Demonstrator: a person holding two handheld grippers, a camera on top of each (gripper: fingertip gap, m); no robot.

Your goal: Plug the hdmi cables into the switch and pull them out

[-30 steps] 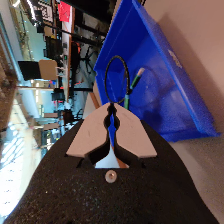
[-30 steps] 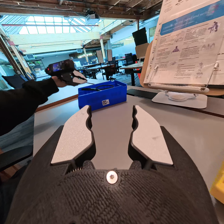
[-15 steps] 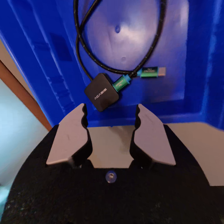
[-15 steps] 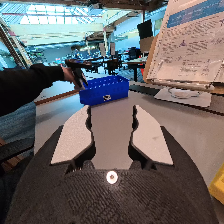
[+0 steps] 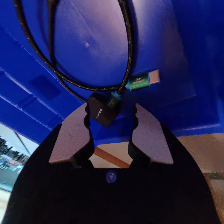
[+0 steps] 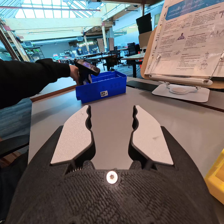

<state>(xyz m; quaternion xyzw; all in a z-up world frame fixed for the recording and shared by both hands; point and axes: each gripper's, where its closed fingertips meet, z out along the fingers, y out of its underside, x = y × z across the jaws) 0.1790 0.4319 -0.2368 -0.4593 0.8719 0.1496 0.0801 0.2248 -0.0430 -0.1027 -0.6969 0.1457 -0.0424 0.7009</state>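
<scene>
We are holding the left gripper (image 5: 110, 106) spread wide and empty, pointing down into the blue bin (image 5: 181, 48), with the black switch (image 5: 102, 112) lying on the bin floor between its fingertips, nearer the left finger. One green-shelled plug (image 5: 113, 101) is sitting against the switch's far edge, apparently seated in a port, though we cannot tell for certain. Just beyond, the second green plug (image 5: 140, 81) is lying free with its metal tip bare, and the braided black cable (image 5: 129, 40) is looping away toward the far bin wall.

We are judging that the step in hand is taking hold of the switch. To do it well, we should be centring the fingers on its two flat sides, staying clear of the seated plug and cable, and closing squarely so it does not twist out.

The right gripper (image 6: 111, 106) is waiting over the grey table (image 6: 169, 115), parted and holding nothing, well short of the bin.
</scene>
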